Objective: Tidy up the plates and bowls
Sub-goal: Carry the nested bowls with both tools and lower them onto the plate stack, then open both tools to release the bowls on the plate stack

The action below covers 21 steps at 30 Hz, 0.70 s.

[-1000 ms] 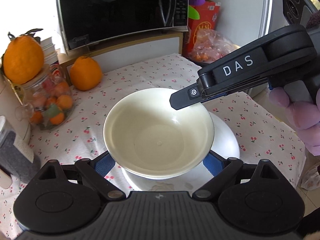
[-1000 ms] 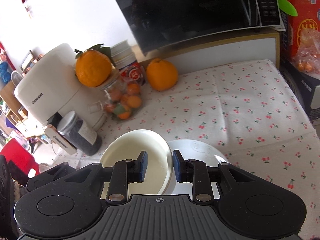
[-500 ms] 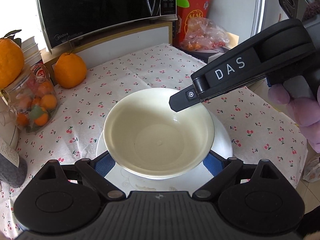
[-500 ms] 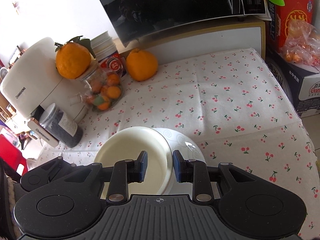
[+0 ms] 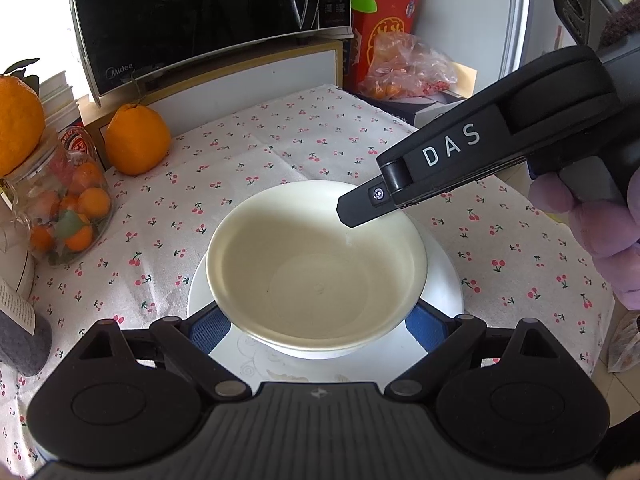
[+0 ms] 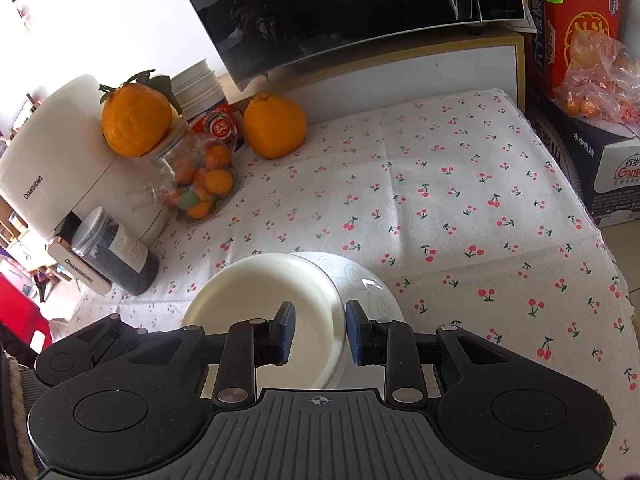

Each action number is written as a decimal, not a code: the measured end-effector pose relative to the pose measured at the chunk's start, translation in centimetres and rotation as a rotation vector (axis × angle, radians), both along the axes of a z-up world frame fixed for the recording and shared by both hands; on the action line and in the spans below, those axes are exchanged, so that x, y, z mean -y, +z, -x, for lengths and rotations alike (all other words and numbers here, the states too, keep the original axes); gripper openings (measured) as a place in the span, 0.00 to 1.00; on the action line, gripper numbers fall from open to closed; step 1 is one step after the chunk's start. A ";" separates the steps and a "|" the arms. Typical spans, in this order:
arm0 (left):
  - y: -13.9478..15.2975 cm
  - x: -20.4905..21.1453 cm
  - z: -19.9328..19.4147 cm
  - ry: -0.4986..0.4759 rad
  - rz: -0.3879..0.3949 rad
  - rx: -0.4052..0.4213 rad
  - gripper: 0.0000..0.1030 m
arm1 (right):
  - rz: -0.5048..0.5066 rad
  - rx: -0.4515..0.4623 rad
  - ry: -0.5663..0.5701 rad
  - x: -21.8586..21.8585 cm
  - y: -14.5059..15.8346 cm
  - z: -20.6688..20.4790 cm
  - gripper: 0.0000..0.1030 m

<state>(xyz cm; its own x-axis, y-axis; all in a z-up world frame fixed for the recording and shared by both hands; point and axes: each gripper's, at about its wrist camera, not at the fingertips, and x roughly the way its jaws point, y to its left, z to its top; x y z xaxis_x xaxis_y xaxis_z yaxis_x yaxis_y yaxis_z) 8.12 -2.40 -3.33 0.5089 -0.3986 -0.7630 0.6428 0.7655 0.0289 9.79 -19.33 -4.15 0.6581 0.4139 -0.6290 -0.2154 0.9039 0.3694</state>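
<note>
A cream bowl (image 5: 316, 264) sits between the wide-set blue pads (image 5: 210, 326) of my left gripper (image 5: 316, 326), which grips it at both sides. Below it lies a white plate (image 5: 444, 280) with a faint swirl pattern, on the cherry-print cloth. Whether the bowl touches the plate I cannot tell. My right gripper (image 6: 318, 332) straddles the bowl's (image 6: 248, 300) right rim, one pad inside and one outside, with a gap showing. In the left wrist view its fingertip (image 5: 356, 208) hangs over the far right rim. The plate (image 6: 368, 292) shows past the bowl.
At the left stand a glass jar of small oranges (image 6: 200, 184), a dark canister (image 6: 116, 256) and a white appliance (image 6: 52, 184). A big orange (image 6: 274, 126) and a microwave (image 5: 200, 12) are at the back. Boxes and a fruit bag (image 6: 600, 88) lie beyond the table's right edge (image 6: 600, 236).
The bowl, still in my left gripper with the right one at its rim, has shifted from the plate's left side to over its middle. Neither gripper's jaws have changed.
</note>
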 end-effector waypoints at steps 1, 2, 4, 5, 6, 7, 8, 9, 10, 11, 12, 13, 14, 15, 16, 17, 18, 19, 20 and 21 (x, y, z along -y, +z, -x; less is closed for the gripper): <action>0.0 0.0 0.0 -0.001 0.000 -0.002 0.90 | 0.000 0.000 -0.001 0.0 0.0 0.0 0.26; 0.0 0.0 -0.1 -0.001 -0.002 -0.004 0.90 | -0.002 0.000 -0.002 0.0 0.0 0.0 0.27; 0.0 0.0 -0.1 0.000 -0.007 -0.009 0.91 | -0.007 0.002 -0.006 0.1 0.0 0.1 0.27; 0.0 0.0 -0.1 -0.001 -0.007 -0.011 0.92 | -0.009 -0.001 -0.006 0.2 0.1 0.0 0.27; 0.0 0.0 -0.1 -0.001 -0.006 -0.011 0.93 | -0.011 -0.004 -0.008 0.2 0.1 0.0 0.27; 0.1 -0.1 0.0 -0.001 -0.005 -0.011 0.94 | -0.013 -0.007 -0.011 0.3 0.1 0.1 0.30; 0.2 -0.1 0.1 -0.001 -0.004 -0.010 0.94 | -0.013 -0.010 -0.015 0.4 0.1 0.1 0.33; 0.3 -0.2 0.1 0.001 -0.002 -0.011 0.95 | -0.013 -0.010 -0.022 0.6 0.1 0.2 0.41; 0.4 -0.2 0.2 0.003 -0.001 -0.015 0.95 | -0.016 -0.010 -0.030 0.8 0.2 0.3 0.48; 0.5 -0.4 0.2 0.007 0.003 -0.019 0.96 | -0.022 -0.007 -0.039 1.0 0.3 0.4 0.49; 0.7 -0.6 0.4 0.012 0.008 -0.020 0.96 | -0.027 -0.003 -0.046 1.3 0.4 0.6 0.50; 0.9 -0.9 0.5 0.018 0.011 -0.020 0.96 | -0.031 0.002 -0.053 1.5 0.6 0.9 0.50; 1.1 -1.1 0.8 0.021 0.012 -0.018 0.96 | -0.033 0.009 -0.059 1.7 0.9 1.1 0.50; 1.4 -1.4 1.0 0.022 0.014 -0.011 0.96 | -0.033 0.019 -0.062 1.9 1.1 1.4 0.54; 1.6 -1.6 1.2 0.022 0.016 -0.002 0.96 | -0.029 0.031 -0.064 2.0 1.4 1.7 0.58; 1.9 -1.9 1.5 0.024 0.020 0.008 0.97 | -0.020 0.046 -0.066 2.2 1.7 2.0 0.58; 2.2 -2.2 1.8 0.033 0.025 0.016 0.98 | -0.012 0.057 -0.071 2.3 1.9 2.5 0.59; 2.4 -2.6 2.0 0.046 0.030 0.021 0.98 | -0.007 0.064 -0.073 2.5 2.1 2.9 0.59; 2.7 -2.9 2.2 0.060 0.035 0.024 0.99 | -0.004 0.070 -0.074 2.6 2.3 3.3 0.59; 3.0 -3.1 2.5 0.076 0.037 0.029 0.99 | -0.002 0.075 -0.074 2.8 2.5 3.8 0.59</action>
